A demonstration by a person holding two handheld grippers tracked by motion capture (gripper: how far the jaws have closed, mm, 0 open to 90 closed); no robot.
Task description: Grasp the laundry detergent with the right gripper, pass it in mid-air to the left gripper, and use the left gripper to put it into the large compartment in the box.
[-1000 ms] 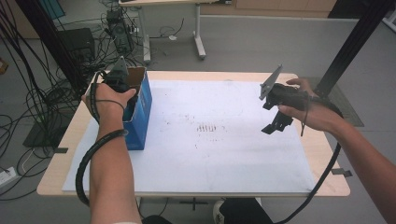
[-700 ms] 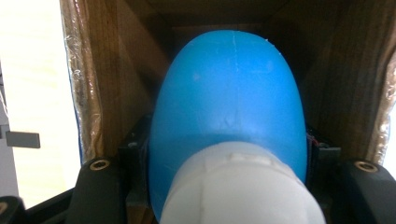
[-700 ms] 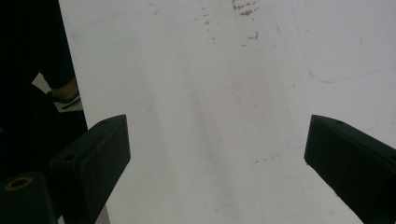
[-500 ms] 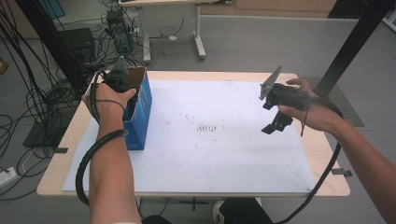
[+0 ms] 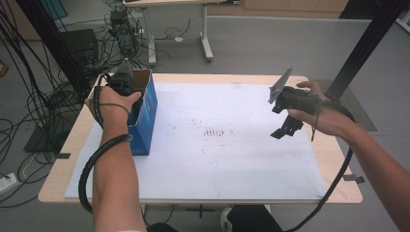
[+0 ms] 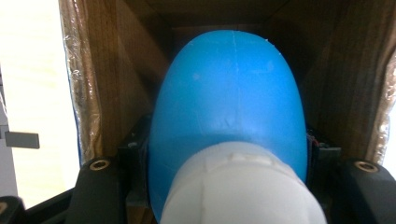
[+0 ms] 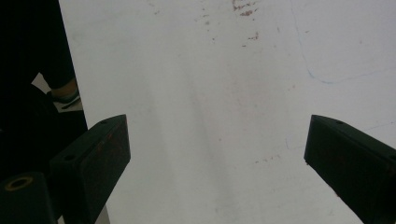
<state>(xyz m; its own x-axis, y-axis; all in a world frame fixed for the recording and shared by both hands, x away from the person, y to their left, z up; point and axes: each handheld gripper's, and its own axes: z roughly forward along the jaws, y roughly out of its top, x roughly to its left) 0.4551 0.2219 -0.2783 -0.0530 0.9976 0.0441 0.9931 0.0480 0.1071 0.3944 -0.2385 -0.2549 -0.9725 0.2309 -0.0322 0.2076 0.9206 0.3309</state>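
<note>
No shift: blue-white object (image 6: 231, 88) inside box (image 5: 147, 121).

Left gripper (image 5: 126, 89) held upright at far left, jaws clamped shut, right gripper (image 5: 286, 126) raised at right, angled downward, jaws spread wide, both forearms extended.

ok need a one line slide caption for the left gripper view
Left gripper shut on a blue and white bottle inside the open cardboard box.
</note>
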